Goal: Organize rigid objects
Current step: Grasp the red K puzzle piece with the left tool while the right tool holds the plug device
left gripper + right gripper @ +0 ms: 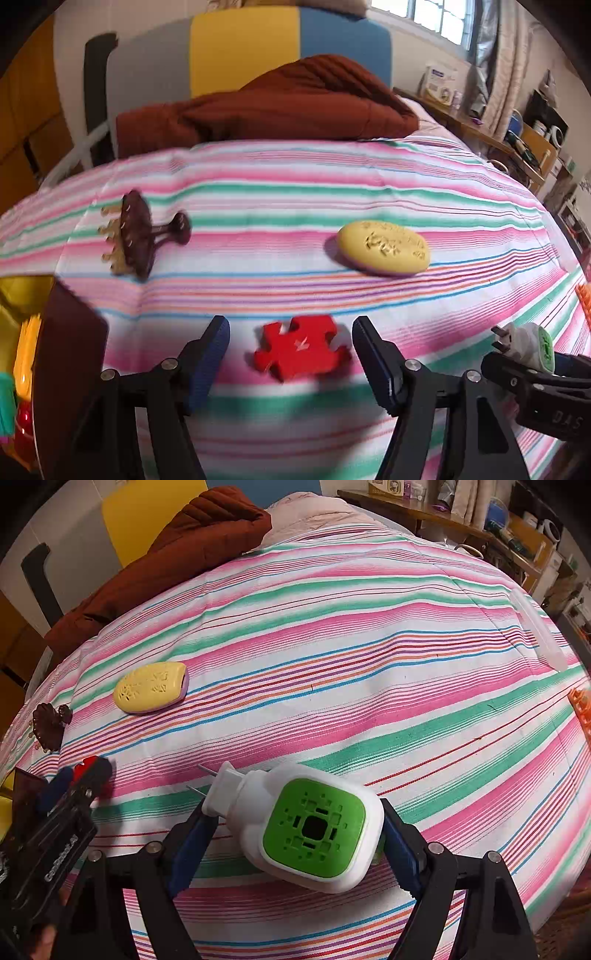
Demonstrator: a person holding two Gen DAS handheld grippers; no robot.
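A red jigsaw-shaped piece lies flat on the striped bedspread. My left gripper straddles it, open, with a gap between each blue pad and the piece. My right gripper is shut on a white plug-in device with a green grille, one pad on its plug end and the other on its body. In the left wrist view that device shows at the right in the right gripper. The left gripper appears at the left edge of the right wrist view.
A yellow oval case and a brown hair claw lie farther up the bed. A dark box wall with colourful items stands at the left. An orange object sits at the right edge, and a brown quilt lies at the head.
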